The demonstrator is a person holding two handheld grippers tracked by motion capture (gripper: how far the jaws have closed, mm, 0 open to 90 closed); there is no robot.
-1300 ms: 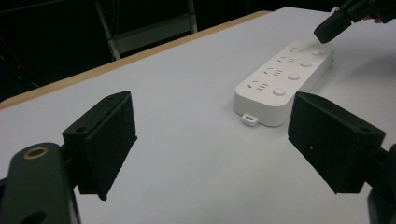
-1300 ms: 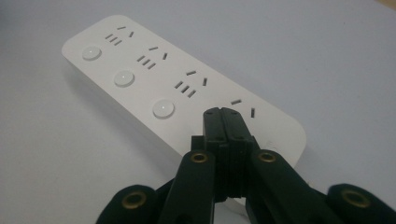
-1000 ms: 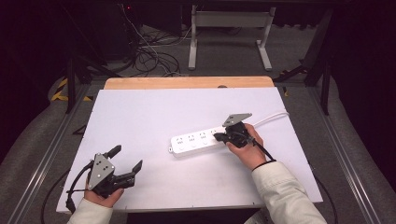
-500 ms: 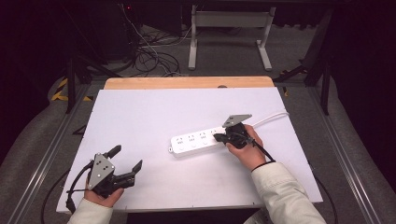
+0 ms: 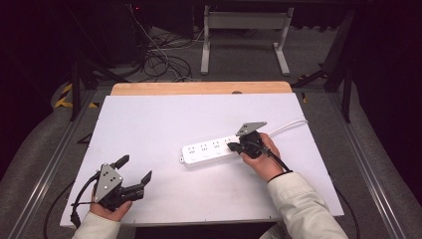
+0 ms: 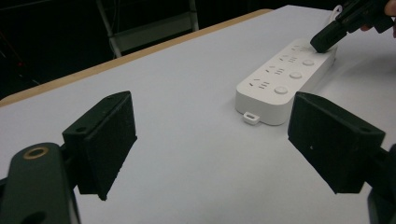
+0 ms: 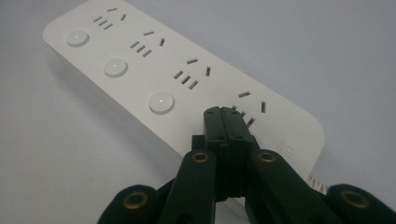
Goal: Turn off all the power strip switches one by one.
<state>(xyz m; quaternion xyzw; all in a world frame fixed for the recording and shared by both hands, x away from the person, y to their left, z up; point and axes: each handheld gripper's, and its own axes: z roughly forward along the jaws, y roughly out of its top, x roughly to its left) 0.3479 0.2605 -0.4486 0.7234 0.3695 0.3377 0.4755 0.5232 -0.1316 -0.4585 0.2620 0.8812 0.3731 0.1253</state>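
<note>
A: Eyes on the power strip (image 5: 211,151), lying flat on the white table (image 5: 164,124), its white cable (image 5: 288,125) running off the far end.

B: And the right gripper (image 5: 233,146)?

A: Right on top of the strip at the cable end. Its jaws are pressed together with nothing between them, tips down over the last socket, where that socket's round button would sit. Three round buttons (image 7: 161,102) run away from the tips toward the strip's other end.

B: Touching?

A: Looks like it from the right gripper view; I can't swear to it.

B: Left gripper (image 5: 133,175)?

A: Well away from the strip, toward the near edge of the table. Jaws wide apart, empty, pointing toward the strip's free end.
</note>
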